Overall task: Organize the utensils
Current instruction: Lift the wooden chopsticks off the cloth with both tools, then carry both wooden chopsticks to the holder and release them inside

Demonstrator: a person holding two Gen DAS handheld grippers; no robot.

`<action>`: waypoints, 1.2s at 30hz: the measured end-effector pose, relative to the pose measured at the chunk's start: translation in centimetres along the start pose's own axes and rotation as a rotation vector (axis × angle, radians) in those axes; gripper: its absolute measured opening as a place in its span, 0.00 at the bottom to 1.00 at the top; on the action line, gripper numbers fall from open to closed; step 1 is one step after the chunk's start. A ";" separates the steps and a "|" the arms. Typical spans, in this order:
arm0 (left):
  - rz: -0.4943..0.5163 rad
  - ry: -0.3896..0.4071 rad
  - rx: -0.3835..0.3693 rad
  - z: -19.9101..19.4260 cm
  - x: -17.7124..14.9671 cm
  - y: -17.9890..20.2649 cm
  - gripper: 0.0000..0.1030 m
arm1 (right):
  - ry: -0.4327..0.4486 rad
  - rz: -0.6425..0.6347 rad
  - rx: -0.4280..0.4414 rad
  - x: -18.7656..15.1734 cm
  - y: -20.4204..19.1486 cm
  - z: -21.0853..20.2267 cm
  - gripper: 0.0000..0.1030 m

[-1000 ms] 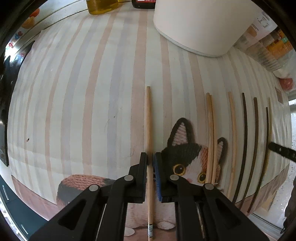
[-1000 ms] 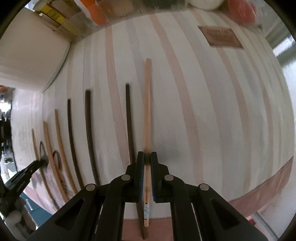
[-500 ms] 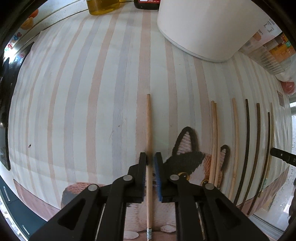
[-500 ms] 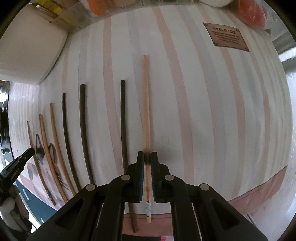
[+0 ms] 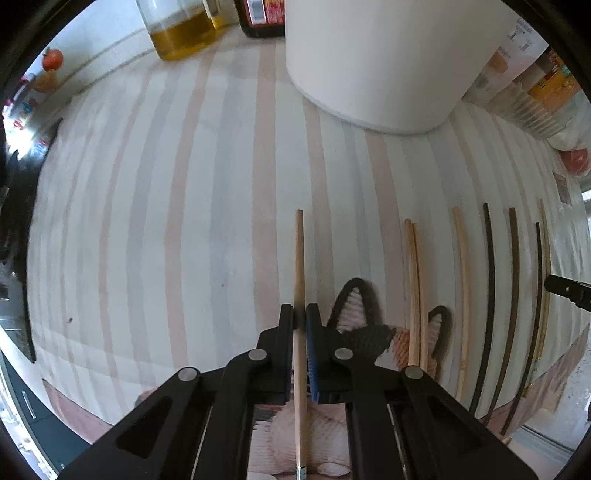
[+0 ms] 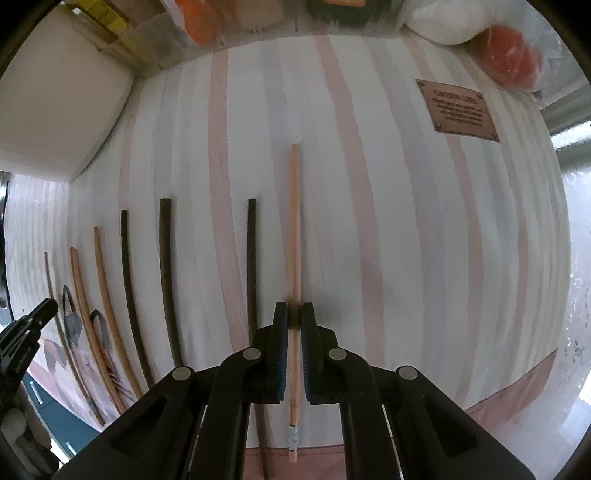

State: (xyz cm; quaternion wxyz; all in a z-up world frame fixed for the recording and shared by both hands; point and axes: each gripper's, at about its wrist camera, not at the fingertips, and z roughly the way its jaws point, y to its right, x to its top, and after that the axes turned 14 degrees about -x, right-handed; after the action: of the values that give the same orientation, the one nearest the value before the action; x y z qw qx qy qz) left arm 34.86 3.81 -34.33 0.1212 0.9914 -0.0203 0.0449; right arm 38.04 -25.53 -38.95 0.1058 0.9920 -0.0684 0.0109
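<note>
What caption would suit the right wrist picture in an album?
Right gripper clamps a light wooden chopstick above the striped mat, beside a row of dark and light chopsticks.

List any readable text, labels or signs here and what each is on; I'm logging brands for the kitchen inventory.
None can be read with confidence.
Brown plaque on the striped cloth: several lines, too blurred.
Dark bottle's label: print too small, cut off.
Packages behind the white container: lettering too blurred.

Two light wooden chopsticks (image 5: 300, 280) (image 6: 294, 236), lengthwise over striped mat, one per claw.
</note>
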 end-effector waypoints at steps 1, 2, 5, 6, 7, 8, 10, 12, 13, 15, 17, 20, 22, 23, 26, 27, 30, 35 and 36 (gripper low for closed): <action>-0.003 0.007 -0.003 -0.3 -0.1 0.1 0.04 | 0.015 0.008 0.005 -0.2 0.1 -0.3 0.06; -0.006 0.021 -0.001 -0.9 -0.2 0.4 0.04 | 0.029 0.015 0.017 -0.7 0.3 -0.6 0.06; -0.005 0.050 -0.003 -2.2 -0.6 0.9 0.04 | 0.078 0.017 0.038 -2.2 0.9 -2.1 0.06; -0.002 0.060 -0.007 -2.8 -0.8 1.2 0.04 | 0.093 0.019 0.048 -2.6 1.1 -2.6 0.06; 0.002 0.067 -0.008 -3.3 -1.0 1.3 0.04 | 0.105 0.016 0.053 -2.9 1.1 -3.1 0.06; 0.007 0.078 -0.012 -3.9 -1.0 1.7 0.04 | 0.118 0.010 0.060 -3.5 1.0 -3.5 0.06; 0.016 0.095 -0.018 -4.8 -1.1 2.3 0.04 | 0.140 -0.004 0.067 -4.0 0.6 -4.8 0.06; 0.026 0.119 -0.028 -5.9 -1.6 3.3 0.04 | 0.177 -0.025 0.062 -5.5 0.4 -6.0 0.06; 0.031 0.133 -0.034 -6.6 -1.7 3.7 0.04 | 0.193 -0.032 0.066 -5.8 0.0 -6.8 0.06; 0.041 0.152 -0.048 -7.6 -1.9 3.8 0.04 | 0.234 -0.046 0.068 -5.8 0.5 -8.5 0.06; 0.047 0.171 -0.059 -8.5 -2.0 4.1 0.04 | 0.270 -0.062 0.076 -6.0 0.1 -10.2 0.06; 0.057 0.204 -0.074 -9.8 -2.0 4.6 0.04 | 0.306 -0.081 0.090 -6.9 -1.4 -11.6 0.06; 0.058 0.219 -0.081 -10.6 -2.0 5.2 0.04 | 0.328 -0.092 0.102 -6.8 -2.3 -12.4 0.06; 0.059 0.227 -0.087 -11.1 -2.0 5.3 0.04 | 0.339 -0.099 0.109 -6.9 -2.6 -13.0 0.06; 0.058 0.255 -0.100 -12.2 -1.8 5.4 0.04 | 0.364 -0.111 0.121 -7.2 -4.1 -14.0 0.06; 0.058 0.261 -0.105 -12.4 -1.7 5.4 0.04 | 0.371 -0.118 0.124 -7.1 -4.5 -14.1 0.06; 0.057 0.281 -0.117 -13.2 -1.6 5.5 0.04 | 0.386 -0.130 0.139 -7.1 -5.1 -14.9 0.06; 0.056 0.312 -0.132 -14.6 -1.4 5.5 0.04 | 0.410 -0.147 0.163 -6.9 -5.9 -16.2 0.06; 0.057 0.316 -0.134 -14.8 -1.3 5.5 0.04 | 0.413 -0.147 0.167 -6.9 -6.0 -16.4 0.06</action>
State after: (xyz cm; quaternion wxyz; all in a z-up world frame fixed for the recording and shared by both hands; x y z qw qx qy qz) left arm 32.00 2.14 -18.80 0.1874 0.9608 -0.0318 0.2021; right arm 31.97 -15.29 -24.43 0.0359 0.9763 0.0285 0.2117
